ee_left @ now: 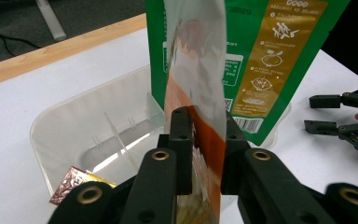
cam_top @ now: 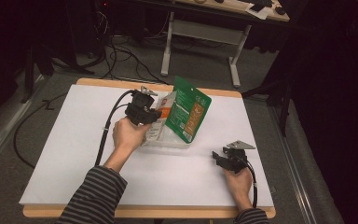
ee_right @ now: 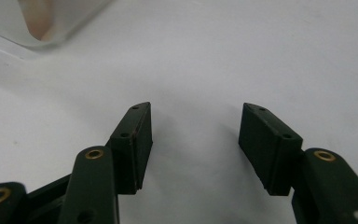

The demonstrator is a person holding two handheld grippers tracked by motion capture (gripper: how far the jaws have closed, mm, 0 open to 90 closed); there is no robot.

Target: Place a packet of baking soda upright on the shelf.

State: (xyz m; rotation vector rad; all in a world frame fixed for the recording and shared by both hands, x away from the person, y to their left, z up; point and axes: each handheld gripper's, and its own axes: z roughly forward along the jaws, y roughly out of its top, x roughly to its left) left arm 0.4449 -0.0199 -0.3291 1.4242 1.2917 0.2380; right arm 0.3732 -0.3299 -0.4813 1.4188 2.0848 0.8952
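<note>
Left gripper (ee_left: pixel 208 116): closed on the lower part of an orange-and-clear packet (ee_left: pixel 198 60), pads against both faces, holding it upright and edge-on above a clear plastic box (ee_left: pixel 74 112). Held that way, probably, to drop it in on end rather than flat. Just below and left of the jaws, down in the box, a small foil sachet (ee_left: pixel 72 184). Directly behind the held packet, a green bag (ee_left: pixel 279 56) standing tall at the box's far side, likely already stowed upright to leave room in front.

Right gripper (ee_right: pixel 195 112): jaws well apart with nothing between them, resting low over the bare white table (ee_right: pixel 261 46). Parked clear of the box, seemingly to stay out of the way.
</note>
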